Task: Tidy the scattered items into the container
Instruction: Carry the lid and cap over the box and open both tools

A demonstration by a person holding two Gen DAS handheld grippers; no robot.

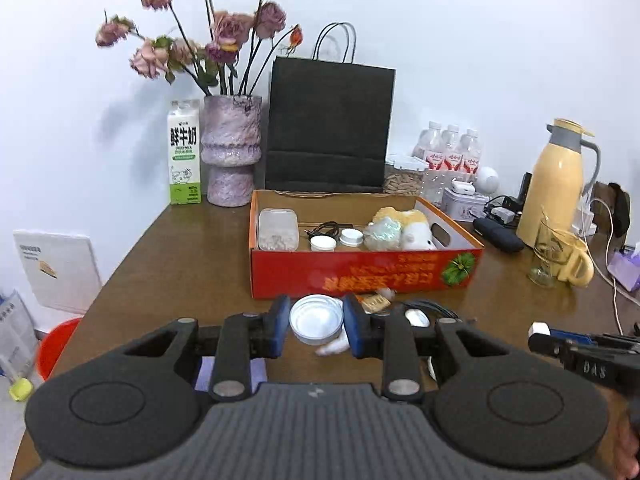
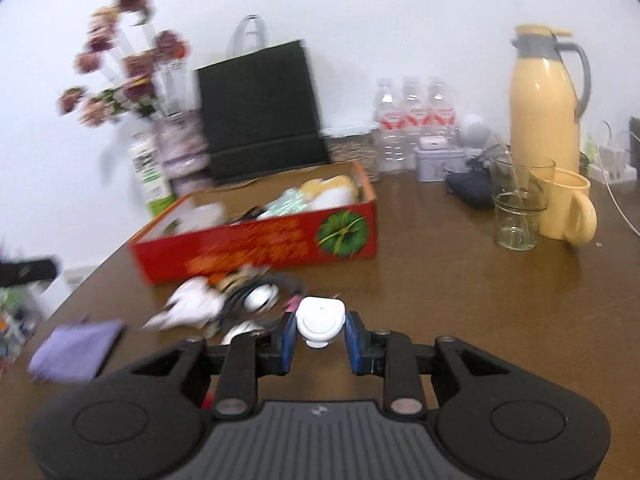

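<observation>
Pinching round tin in left tongs, right tongs gripping white gadget (blurred).

A brown counter stands against a white wall. At the back left is a milk carton, white and green. Just beside it is a purple vase with pink flowers. Next to the vase stands a black paper bag with thin handles. Right of the bag are 3 water bottles with red labels. A tall yellow jug with a grey handle stands at the right. In front of it are a clear glass and a yellow mug, touching. A small grey tin sits near the bottles.
</observation>
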